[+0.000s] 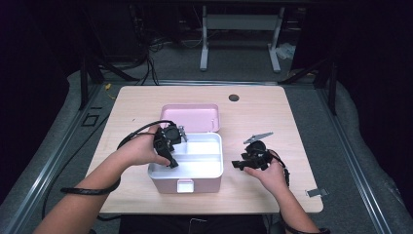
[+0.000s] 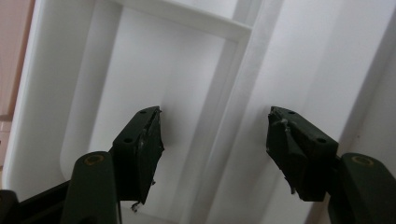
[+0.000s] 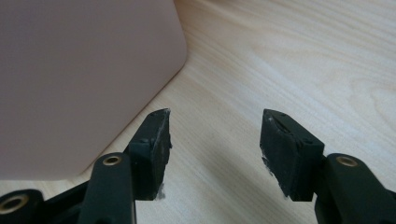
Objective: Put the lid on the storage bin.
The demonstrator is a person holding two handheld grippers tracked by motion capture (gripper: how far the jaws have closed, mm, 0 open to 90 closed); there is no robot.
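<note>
High view: left gripper point(image 1: 171, 161) released inside pink storage box point(image 1: 168, 185)
Right gripper point(image 1: 237, 164): released, on desk point(image 1: 136, 100)
Box: probably light, stiff, slippery; grip a wall

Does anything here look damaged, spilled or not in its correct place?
Nothing is spilled or askew. The box stands square on the table, lid open. One small oddity: the pads of the left gripper look frayed at their edges, and so do the right gripper's pads.
</note>
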